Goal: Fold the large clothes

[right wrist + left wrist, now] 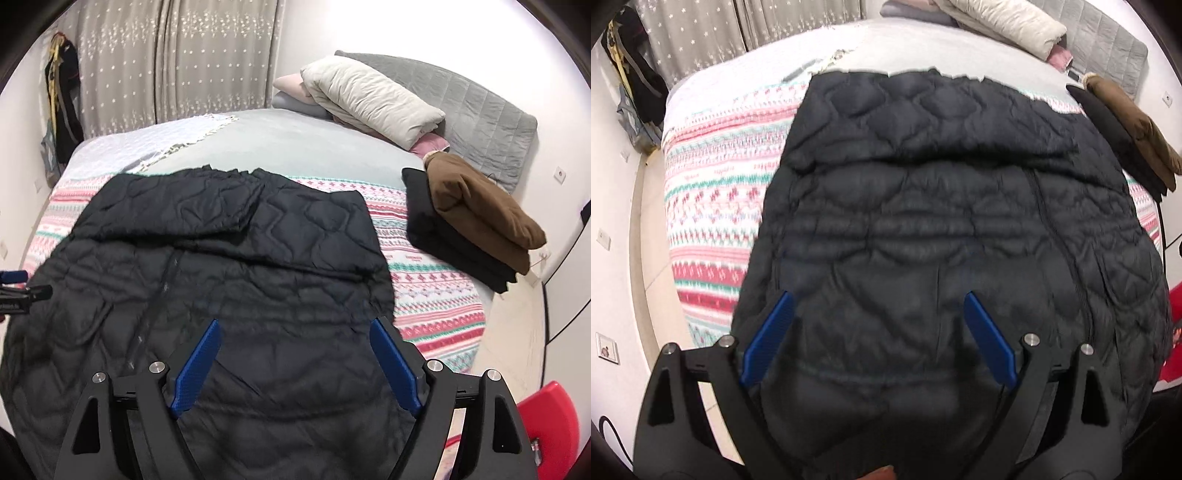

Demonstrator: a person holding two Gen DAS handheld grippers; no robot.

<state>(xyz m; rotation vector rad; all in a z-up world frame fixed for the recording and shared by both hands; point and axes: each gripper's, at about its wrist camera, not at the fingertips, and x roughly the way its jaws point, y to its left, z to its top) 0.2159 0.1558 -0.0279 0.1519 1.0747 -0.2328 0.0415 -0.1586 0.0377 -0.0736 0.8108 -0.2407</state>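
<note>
A large black quilted coat (942, 206) lies spread on the bed, its far part folded over towards me into a thick band (236, 210). My left gripper (879, 299) hovers above the near left part of the coat, jaws wide apart, nothing between the blue pads (768, 339). Over the near right part of the coat (258, 295) my right gripper (291, 325) is open too, its blue pads (395, 369) clear of the fabric. The tip of the left gripper (14, 284) shows at the left edge of the right wrist view.
The bed (436, 306) has a pink and green patterned cover. A folded brown garment on a black one (476, 218) sits at its right side. Pillows and blankets (369, 99) are piled at the head. A red stool (550, 413) stands near right. Curtains (177, 62) hang behind.
</note>
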